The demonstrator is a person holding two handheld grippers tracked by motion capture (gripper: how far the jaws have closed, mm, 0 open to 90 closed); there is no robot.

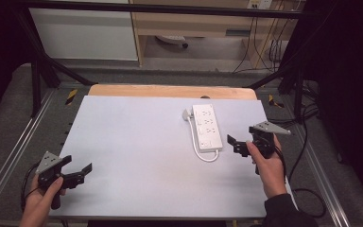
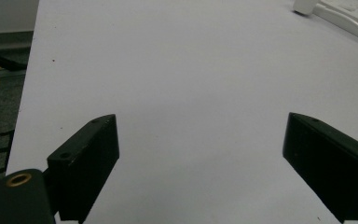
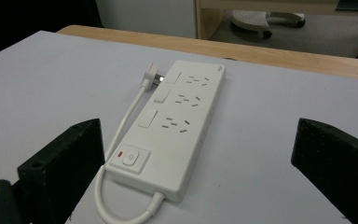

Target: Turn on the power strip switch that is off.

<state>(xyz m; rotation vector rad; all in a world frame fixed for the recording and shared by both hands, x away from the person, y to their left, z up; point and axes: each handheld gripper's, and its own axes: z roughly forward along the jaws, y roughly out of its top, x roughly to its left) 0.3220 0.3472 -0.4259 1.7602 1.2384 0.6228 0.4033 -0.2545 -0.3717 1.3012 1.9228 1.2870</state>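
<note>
White power strip (image 1: 206, 126) lies flat, centre-right of high view, its cord (image 1: 207, 157) looped at near end. Right gripper (image 1: 235, 144) just beside it, jaws wide apart, empty. Left gripper (image 1: 78, 171) lower left, jaws also apart, over bare table (image 1: 137, 156).

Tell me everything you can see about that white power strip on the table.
The power strip is a long white block, plastic by its look, lying flat on the pale table toward its far right. Its top carries three socket groups, three small white switches beside them and a main power button at the near end. Its white cable loops from the near end along one side to its plug. No gripper touches it.
</note>
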